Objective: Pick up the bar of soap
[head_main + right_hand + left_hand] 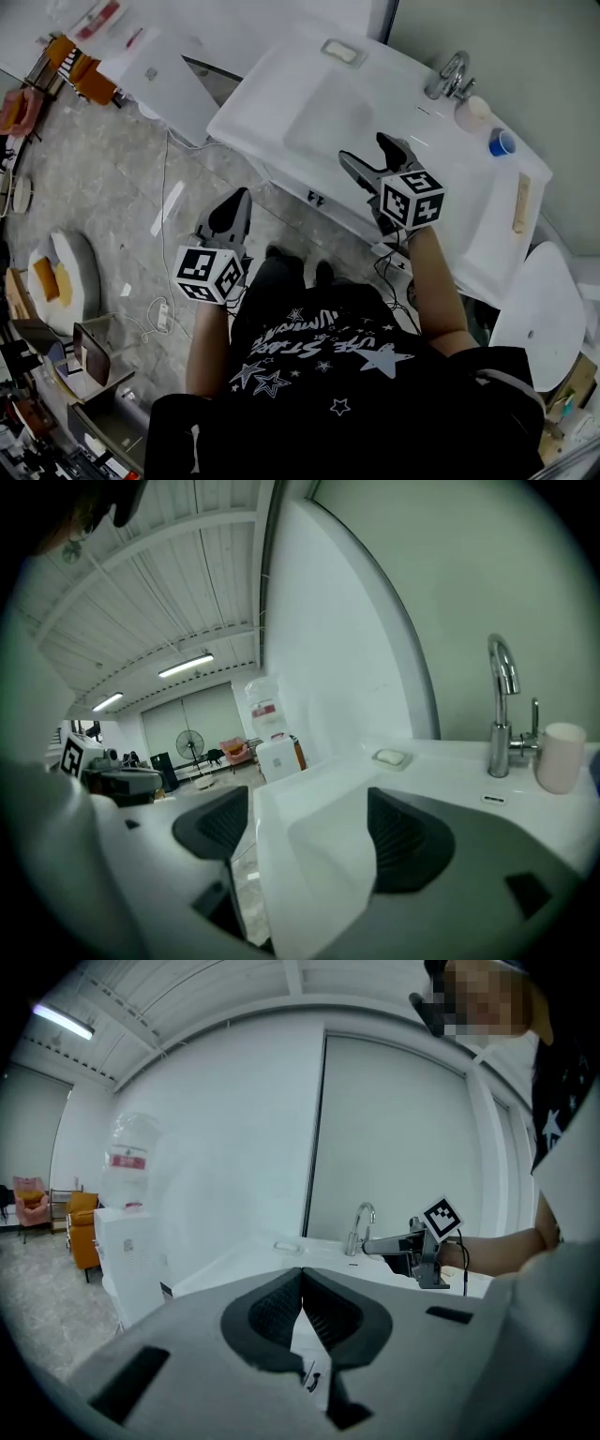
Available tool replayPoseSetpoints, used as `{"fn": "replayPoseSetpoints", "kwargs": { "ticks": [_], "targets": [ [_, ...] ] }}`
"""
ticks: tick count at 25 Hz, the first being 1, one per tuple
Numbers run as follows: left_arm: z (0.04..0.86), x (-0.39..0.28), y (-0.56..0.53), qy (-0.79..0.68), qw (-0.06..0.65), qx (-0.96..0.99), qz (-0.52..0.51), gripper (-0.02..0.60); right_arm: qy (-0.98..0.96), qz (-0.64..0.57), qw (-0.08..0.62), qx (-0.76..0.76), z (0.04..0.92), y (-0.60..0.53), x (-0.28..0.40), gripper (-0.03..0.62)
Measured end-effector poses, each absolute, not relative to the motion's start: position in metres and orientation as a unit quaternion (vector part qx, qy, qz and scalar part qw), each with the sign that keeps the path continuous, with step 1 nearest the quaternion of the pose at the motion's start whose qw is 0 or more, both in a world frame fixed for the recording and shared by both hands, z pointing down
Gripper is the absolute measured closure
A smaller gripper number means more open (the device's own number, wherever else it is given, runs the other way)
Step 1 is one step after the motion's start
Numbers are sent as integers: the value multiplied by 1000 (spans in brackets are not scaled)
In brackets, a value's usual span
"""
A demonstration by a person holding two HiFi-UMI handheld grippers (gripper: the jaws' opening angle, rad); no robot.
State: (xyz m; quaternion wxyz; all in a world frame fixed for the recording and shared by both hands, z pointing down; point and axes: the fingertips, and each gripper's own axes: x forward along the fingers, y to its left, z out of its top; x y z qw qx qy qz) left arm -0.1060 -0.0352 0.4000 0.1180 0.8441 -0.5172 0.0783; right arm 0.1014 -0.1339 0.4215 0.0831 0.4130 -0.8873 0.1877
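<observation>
Closest to you, your left gripper [240,195] hangs over the grey floor [112,187], just in front of the sink's front left corner. In the left gripper view its two dark pads [281,1307] are pressed together along their whole length, and there is nothing between them.

Your right gripper [364,147] is a little further forward, over the front part of the white sink [281,66], beside the basin. Its jaws stand wide apart. In the right gripper view only the sink's edge and basin show in the gap between the pads [405,841], and these lie beyond them, so this gripper holds nothing.

The bar of soap [339,52] is further away. It lies in a shallow dish [323,44] on the back rim of the sink, at the far left corner, beyond the basin. It is well apart from both grippers, and nothing touches it. In the right gripper view you see it as a small pale oval [389,757], to the left of the tap [502,705].

The metal tap stands upright at the back of the sink. Just beside it, on its right, stands a pale cup [560,757], and a small blue cap [502,142] lies near the cup.

Farthest away, past the left end of the sink, a white water dispenser [272,752] stands on the floor.
</observation>
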Motion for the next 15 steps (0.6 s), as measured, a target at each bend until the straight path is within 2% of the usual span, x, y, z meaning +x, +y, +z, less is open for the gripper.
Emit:
{"fn": "replayPoseSetpoints", "kwargs": {
  "ticks": [6, 15],
  "targets": [
    [403, -111, -72, -500, 118, 854, 81, 572, -886, 178, 85, 420, 413, -164, 95, 195],
    [403, -105, -200, -438, 108, 889, 84, 572, -866, 180, 103, 456, 408, -249, 96, 195]
  ]
}}
